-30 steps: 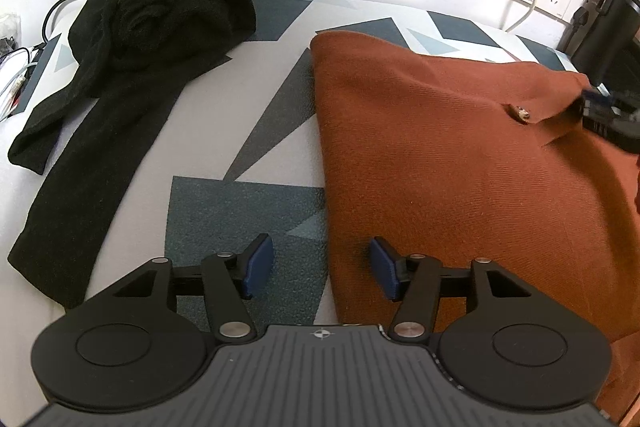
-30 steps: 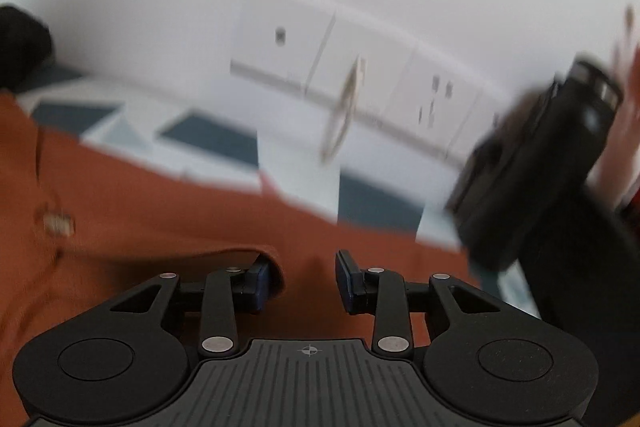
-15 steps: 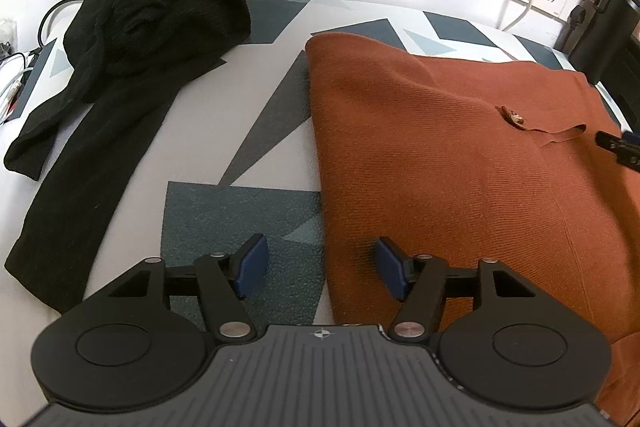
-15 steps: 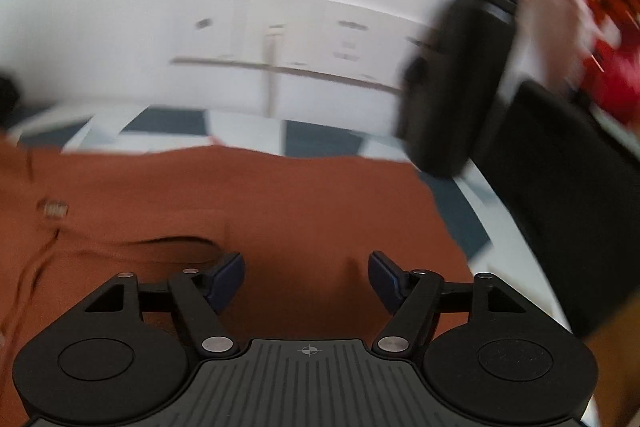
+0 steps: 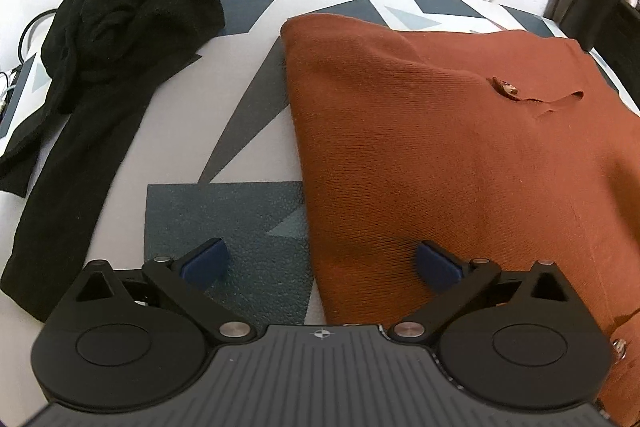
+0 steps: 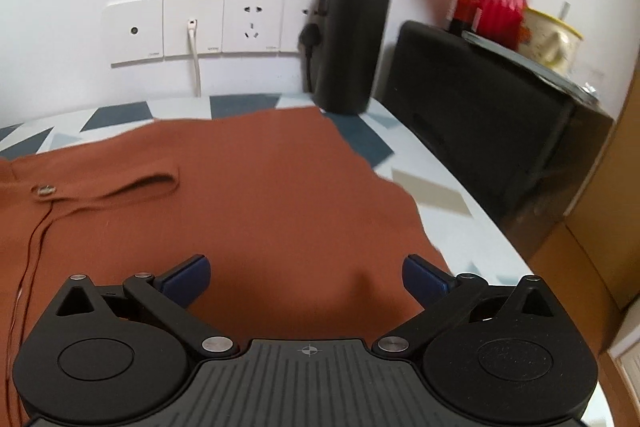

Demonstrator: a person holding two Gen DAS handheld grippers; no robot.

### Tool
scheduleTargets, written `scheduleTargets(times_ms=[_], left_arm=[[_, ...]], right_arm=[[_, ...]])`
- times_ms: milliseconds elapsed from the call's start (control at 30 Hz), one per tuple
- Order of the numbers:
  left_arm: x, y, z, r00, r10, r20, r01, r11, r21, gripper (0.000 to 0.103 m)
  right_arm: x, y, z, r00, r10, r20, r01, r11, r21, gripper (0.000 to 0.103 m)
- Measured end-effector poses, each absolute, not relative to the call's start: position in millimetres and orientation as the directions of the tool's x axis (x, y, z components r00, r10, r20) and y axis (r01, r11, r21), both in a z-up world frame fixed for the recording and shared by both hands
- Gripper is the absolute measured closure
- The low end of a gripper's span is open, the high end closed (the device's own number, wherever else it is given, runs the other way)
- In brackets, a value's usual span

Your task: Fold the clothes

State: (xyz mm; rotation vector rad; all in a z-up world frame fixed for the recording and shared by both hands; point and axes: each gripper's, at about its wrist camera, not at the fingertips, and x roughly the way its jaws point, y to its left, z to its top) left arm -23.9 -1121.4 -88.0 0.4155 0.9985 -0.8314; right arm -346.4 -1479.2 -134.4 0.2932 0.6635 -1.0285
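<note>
both left tongs [image 5: 320, 263] and right tongs [image 6: 306, 277] hover spread wide, empty, over the rust sweater [image 5: 460, 155].

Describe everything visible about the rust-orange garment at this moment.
The rust-orange knit garment lies spread flat on the patterned tabletop, fine ribbed weave, left edge folded straight. A small button sits beside a loose flap, with a seam running down from it. Both open grippers hover over its near part; neither holds it. Its far corner nearly reaches the black bottle.

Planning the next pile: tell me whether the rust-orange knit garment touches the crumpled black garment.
Apart. The left wrist view shows the rust-orange knit garment and the crumpled black garment separated by a bare strip of patterned tabletop.
</note>
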Motion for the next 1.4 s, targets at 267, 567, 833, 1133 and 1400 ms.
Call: scheduleTargets(times_ms=[267, 567, 833, 1133, 1400], left_arm=[[-29.2, -1116.5, -90.4, 0.315, -0.456, -0.832, 0.772, 0.633, -0.054, 0.000], [-32.5, -1113.4, -92.1, 0.340, -0.475, -0.812, 0.766, 0.640, -0.054, 0.000], [-33.7, -1112.2, -92.2, 0.353, -0.484, -0.801, 0.760, 0.647, -0.056, 0.000], [-35.3, -1111.5, -91.7, 0.361, -0.489, -0.794, 0.759, 0.648, -0.054, 0.000], [-38.2, -1109.3, -92.6, 0.382, -0.502, -0.776, 0.753, 0.656, -0.054, 0.000]], right_arm=[[-371.8, -1463.6, -145.1, 0.312, -0.668, -0.676, 0.890, 0.455, -0.039, 0.001], [-368.0, -1461.5, -158.5, 0.312, -0.620, -0.720, 0.883, 0.468, -0.020, 0.001], [-360.1, -1466.0, -161.0, 0.331, -0.604, -0.725, 0.882, 0.471, 0.010, 0.001], [-358.4, -1467.4, -162.7, 0.335, -0.612, -0.717, 0.883, 0.469, 0.013, 0.001], [-357.4, -1467.8, -164.2, 0.336, -0.621, -0.708, 0.886, 0.463, 0.014, 0.001]])
